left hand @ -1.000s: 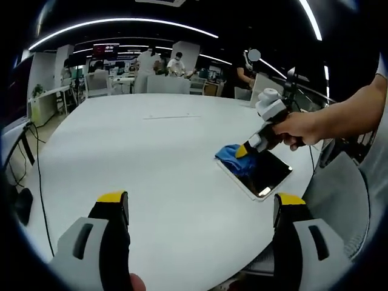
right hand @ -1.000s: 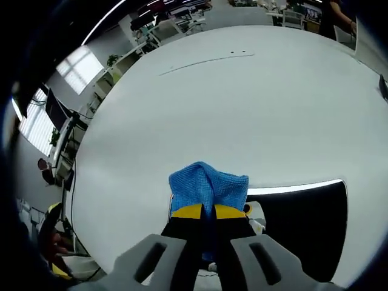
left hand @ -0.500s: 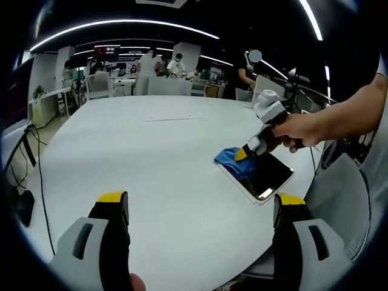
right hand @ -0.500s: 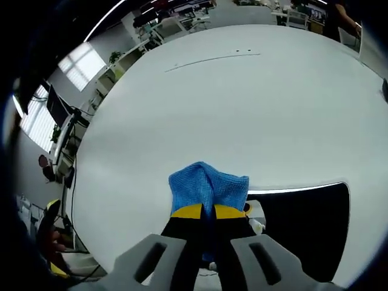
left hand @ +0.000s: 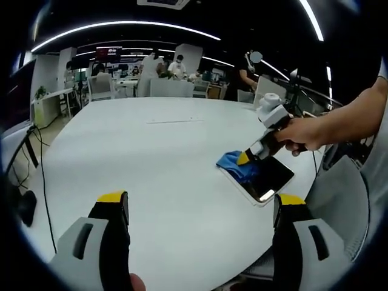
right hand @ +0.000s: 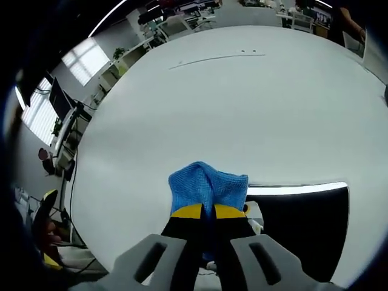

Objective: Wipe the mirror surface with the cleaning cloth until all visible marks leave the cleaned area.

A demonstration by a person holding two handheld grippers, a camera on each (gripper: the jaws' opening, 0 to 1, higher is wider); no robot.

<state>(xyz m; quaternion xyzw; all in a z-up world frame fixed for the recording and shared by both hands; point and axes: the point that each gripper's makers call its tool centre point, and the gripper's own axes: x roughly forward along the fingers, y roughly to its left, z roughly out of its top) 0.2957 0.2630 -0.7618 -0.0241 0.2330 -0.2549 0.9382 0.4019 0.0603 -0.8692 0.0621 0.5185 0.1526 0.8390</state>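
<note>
Left tool (left hand: 197, 209): jaws spread wide, holding nothing, hovering over the near edge of the large round white counter (left hand: 145, 157), apparently kept clear of the work. Right tool (right hand: 208, 211): clenched on the one bunched blue microfibre cleaning cloth (right hand: 208, 186), pressed at the end of the single dark rectangular white-framed mirror (right hand: 303, 227) lying flat near the counter's edge. That grip suits wiping strokes. Beyond, several office chairs (left hand: 100, 83) and people.

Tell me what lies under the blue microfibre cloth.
The blue microfibre cloth, pinched in the right gripper, rests on one end of the dark rectangular mirror on the white table. Any marks beneath the cloth are hidden.
</note>
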